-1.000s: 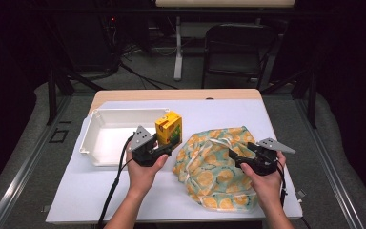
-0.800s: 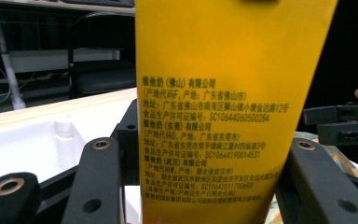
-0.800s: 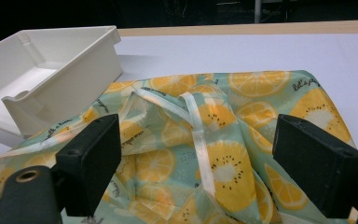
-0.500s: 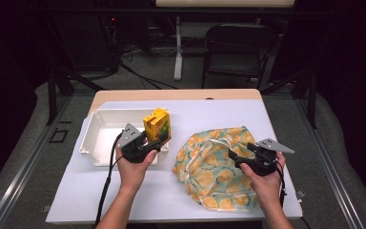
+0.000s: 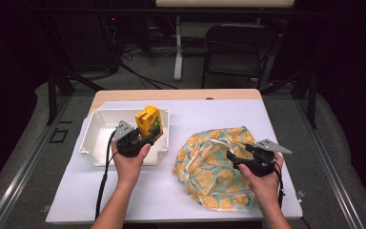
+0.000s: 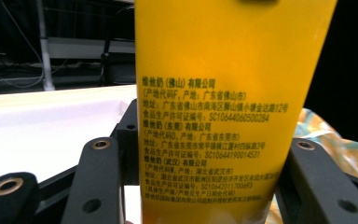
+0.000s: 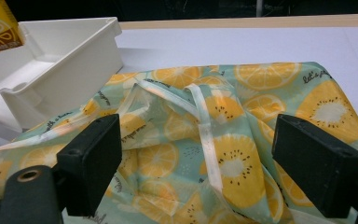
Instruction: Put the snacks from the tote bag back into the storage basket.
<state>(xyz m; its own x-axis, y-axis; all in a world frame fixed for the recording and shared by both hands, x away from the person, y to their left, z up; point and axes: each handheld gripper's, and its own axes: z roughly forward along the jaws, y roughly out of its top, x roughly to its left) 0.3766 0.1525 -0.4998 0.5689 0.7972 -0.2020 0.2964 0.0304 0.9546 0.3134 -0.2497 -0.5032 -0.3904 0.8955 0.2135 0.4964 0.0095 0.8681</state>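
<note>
Two grippers are at work on my table. My left gripper point(image 5: 145, 137) has its jaws closed on a yellow drink carton point(image 5: 148, 121), one jaw on each side of it, and I hold the carton upright and a bit tilted over the right end of the white tray point(image 5: 95, 143). I cannot tell if the carton touches the tray floor. In the left gripper view the carton point(image 6: 223, 107) stands tall between the black jaws, with small dark print on its yellow side. The tray sits on the left part of the white table cover point(image 5: 171, 191). My right gripper point(image 5: 236, 160) is on the right side of the table, resting low over a cloth bag point(image 5: 209, 176) with orange fruit slices on it. Its jaws stand wide apart and hold nothing. In the right gripper view the bag point(image 7: 223, 140) lies crumpled between and past the jaws, with a pale strap across it, and the tray point(image 7: 65, 70) is just beside the bag on the left.
</note>
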